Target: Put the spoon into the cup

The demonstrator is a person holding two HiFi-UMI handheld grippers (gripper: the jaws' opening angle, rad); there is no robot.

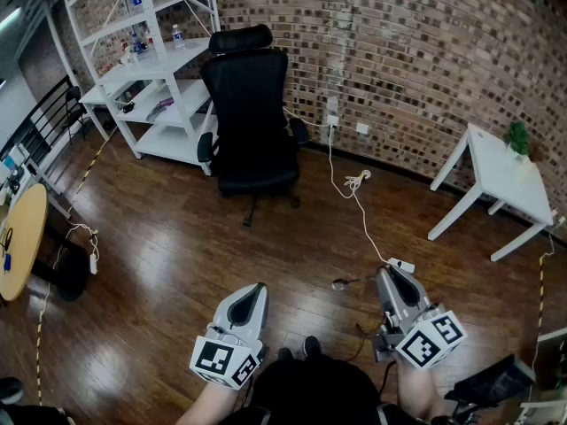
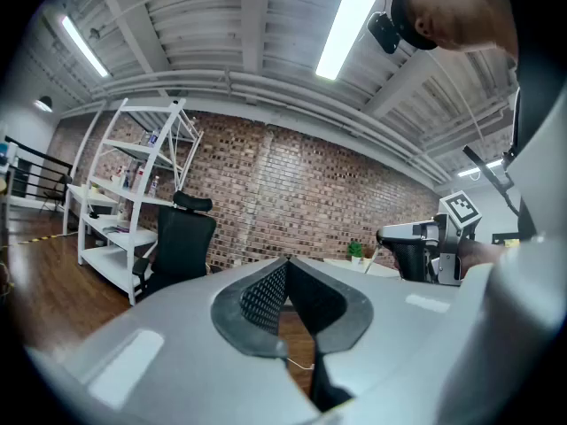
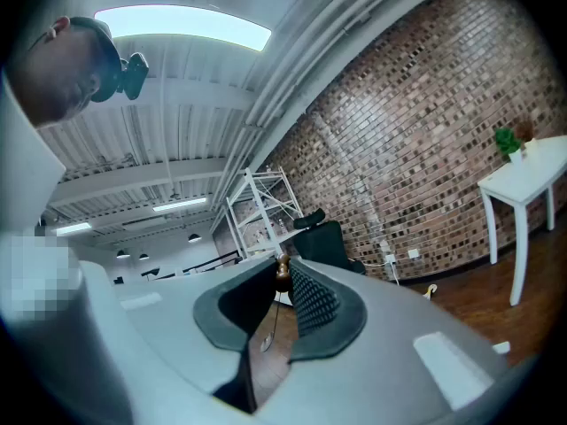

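Both tongs are held level above the wooden floor (image 1: 177,246). The left tongs (image 1: 257,289) are closed tip to tip, with nothing gripped. The right tongs (image 1: 388,273) are narrowed onto the spoon (image 3: 282,271), which is pinched by its brown knob end at the jaw tips, its thin stem hanging down. A white power strip (image 1: 400,264) is seen just ahead of the right tongs. Farther off, a black office chair (image 1: 252,113) is set before the brick wall (image 1: 399,51), with white shelving (image 1: 155,87) near the floor's far-left corner and a white table (image 1: 505,175) at its right edge.
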